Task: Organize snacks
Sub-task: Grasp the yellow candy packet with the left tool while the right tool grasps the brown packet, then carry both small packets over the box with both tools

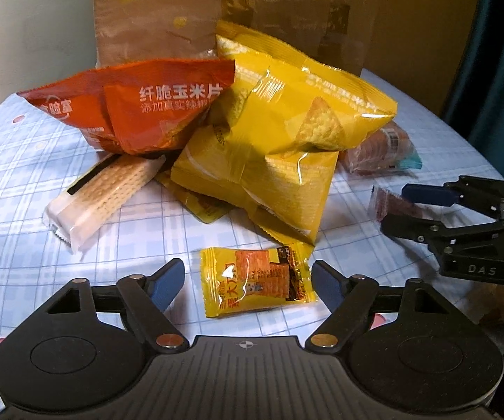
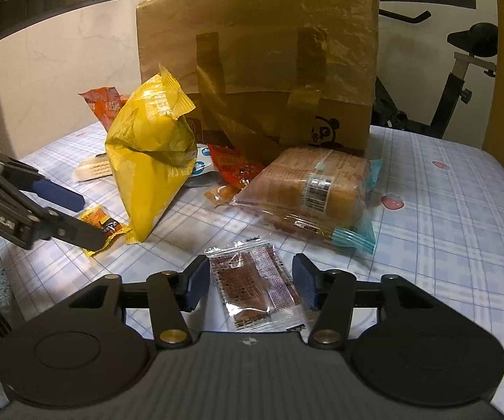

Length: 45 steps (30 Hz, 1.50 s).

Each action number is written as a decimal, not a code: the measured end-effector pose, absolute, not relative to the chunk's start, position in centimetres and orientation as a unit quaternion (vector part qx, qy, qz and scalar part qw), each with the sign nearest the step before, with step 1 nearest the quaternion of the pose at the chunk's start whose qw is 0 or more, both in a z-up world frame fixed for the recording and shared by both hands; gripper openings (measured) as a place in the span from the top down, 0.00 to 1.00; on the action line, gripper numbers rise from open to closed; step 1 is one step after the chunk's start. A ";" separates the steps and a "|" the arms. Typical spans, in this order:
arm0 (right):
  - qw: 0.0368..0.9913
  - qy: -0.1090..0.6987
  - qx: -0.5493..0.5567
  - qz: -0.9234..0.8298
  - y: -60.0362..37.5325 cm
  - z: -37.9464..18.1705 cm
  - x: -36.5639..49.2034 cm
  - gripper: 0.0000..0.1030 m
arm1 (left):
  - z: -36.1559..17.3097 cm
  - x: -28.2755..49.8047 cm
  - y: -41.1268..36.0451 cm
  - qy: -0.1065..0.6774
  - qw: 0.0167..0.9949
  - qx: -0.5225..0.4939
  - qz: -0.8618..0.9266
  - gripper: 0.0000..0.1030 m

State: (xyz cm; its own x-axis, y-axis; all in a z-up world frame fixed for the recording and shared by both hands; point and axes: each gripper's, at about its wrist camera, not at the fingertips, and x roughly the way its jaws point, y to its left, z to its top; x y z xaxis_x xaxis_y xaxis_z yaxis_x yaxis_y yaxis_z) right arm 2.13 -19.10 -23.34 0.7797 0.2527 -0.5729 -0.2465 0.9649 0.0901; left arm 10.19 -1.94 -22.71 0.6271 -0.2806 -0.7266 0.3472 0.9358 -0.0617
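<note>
A small yellow snack packet [image 1: 255, 280] lies flat on the checked tablecloth [image 1: 24, 175] between the blue pads of my left gripper [image 1: 248, 280], which is open with a little gap on the left side. The right wrist view shows the same packet [image 2: 99, 224] between the left gripper's fingers [image 2: 59, 192]. My right gripper [image 2: 252, 280] has its pads against both edges of a clear packet with a brown snack [image 2: 255, 283]. From the left wrist view, the right gripper [image 1: 395, 206] sits low at the right over that packet [image 1: 383, 203].
Behind stands a taped cardboard box [image 2: 259, 63]. Orange chip bags [image 1: 139, 112], yellow chip bags [image 1: 304, 115] and a cracker pack [image 1: 101, 196] are piled in front of it. A wrapped bread pack [image 2: 311, 189] lies right of the pile. An exercise bike [image 2: 462, 70] is beyond the table.
</note>
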 end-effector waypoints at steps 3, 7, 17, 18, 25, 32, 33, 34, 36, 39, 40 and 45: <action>0.943 0.304 0.006 0.132 -19.1 -23.3 2.1 0.46 | -22.8 10.2 -1.9 0.390 0.904 0.043 -0.170 0.25; 0.943 0.304 0.007 0.132 -19.1 -23.3 2.1 0.46 | -22.6 10.0 -1.5 0.380 0.909 0.040 -0.164 0.47; 0.943 0.304 0.008 0.133 -19.1 -23.3 2.1 0.46 | -22.0 8.9 -0.6 0.357 0.918 0.008 -0.175 0.51; 0.943 0.304 0.008 0.133 -19.1 -23.3 2.1 0.46 | -21.9 8.9 -0.5 0.355 0.918 0.006 -0.174 0.51; 0.944 0.304 0.018 0.130 -19.4 -23.2 2.2 0.51 | -21.4 8.9 0.1 0.349 0.922 -0.009 -0.167 0.51; 0.945 0.300 0.024 0.128 -19.6 -22.6 2.1 0.56 | -20.8 8.4 1.0 0.334 0.928 -0.024 -0.163 0.51; 0.946 0.297 0.027 0.126 -19.7 -22.4 2.0 0.56 | -20.7 8.4 1.1 0.332 0.929 -0.026 -0.162 0.51; 0.947 0.294 0.030 0.125 -19.8 -22.2 1.9 0.56 | -20.6 8.3 1.3 0.330 0.930 -0.029 -0.161 0.51; 0.949 0.288 0.039 0.121 -20.0 -21.7 1.6 0.56 | -20.2 8.2 1.7 0.324 0.932 -0.034 -0.159 0.51; 0.951 0.282 0.051 0.118 -20.4 -20.9 1.3 0.56 | -19.5 8.0 2.2 0.308 0.938 -0.038 -0.155 0.51; 0.951 0.279 0.056 0.118 -20.5 -20.7 1.2 0.56 | -19.3 7.9 2.3 0.303 0.940 -0.038 -0.153 0.51; 0.958 0.252 0.065 0.123 -20.8 -18.2 0.8 0.56 | -17.3 7.2 3.5 0.270 0.951 -0.040 -0.143 0.51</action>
State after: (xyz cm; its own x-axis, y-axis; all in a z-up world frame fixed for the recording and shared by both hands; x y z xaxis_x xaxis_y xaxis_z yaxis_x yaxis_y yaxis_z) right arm 0.83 -20.78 -18.20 0.8430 0.2679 -0.4665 -0.2026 0.9614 0.1860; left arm 7.17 3.49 -17.29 0.8135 -0.2942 -0.5017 0.2511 0.9558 -0.1533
